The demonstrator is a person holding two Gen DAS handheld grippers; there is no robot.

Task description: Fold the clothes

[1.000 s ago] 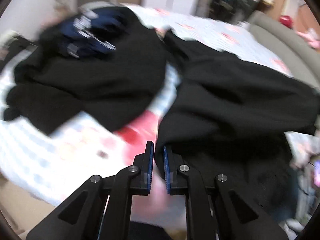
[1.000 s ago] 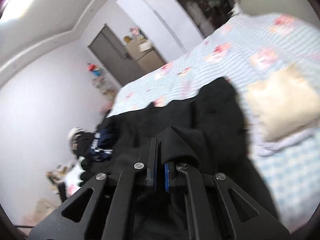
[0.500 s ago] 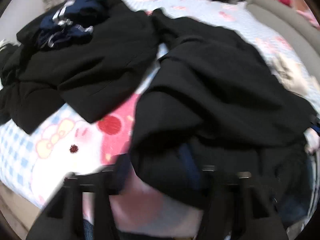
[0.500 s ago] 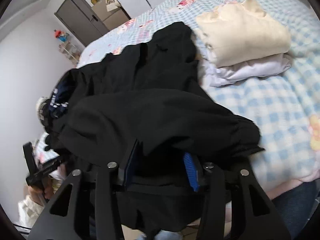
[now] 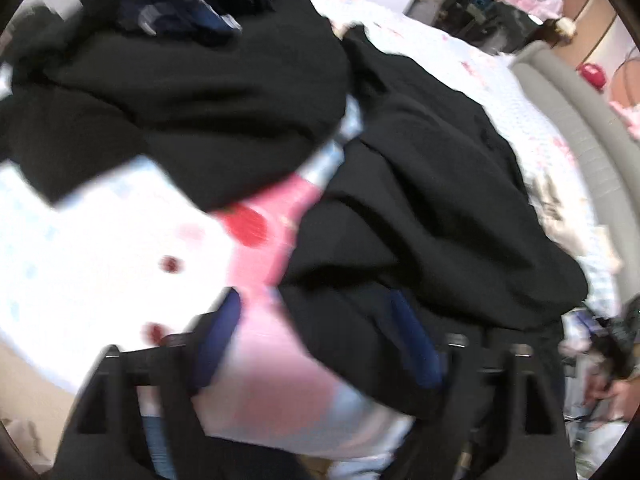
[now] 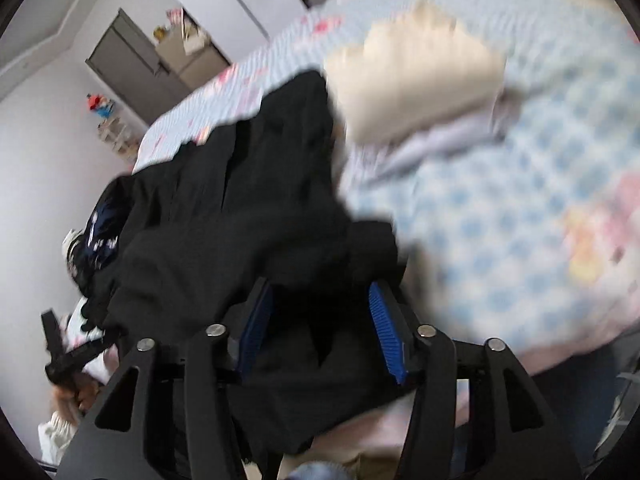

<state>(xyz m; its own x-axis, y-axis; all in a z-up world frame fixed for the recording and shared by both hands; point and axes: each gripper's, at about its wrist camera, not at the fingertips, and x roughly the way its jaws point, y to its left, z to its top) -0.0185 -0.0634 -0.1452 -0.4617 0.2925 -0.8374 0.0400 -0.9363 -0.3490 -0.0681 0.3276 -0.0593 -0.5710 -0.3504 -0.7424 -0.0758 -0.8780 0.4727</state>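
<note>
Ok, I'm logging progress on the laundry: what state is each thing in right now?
left gripper: jaws just opened, pads off cloth
right gripper: jaws just opened, cloth loose between
black garment: released, rumpled on bed
cream garment: folded, on white one
black pile: unfolded

The bed sheet (image 5: 100, 240) is blurred and partly hidden under the black garment (image 5: 420, 208). The cream folded pile (image 6: 416, 76) is smeared, so its edges cannot be told.

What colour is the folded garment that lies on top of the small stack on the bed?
Cream, on the folded garment; the right wrist view shows it best.
</note>
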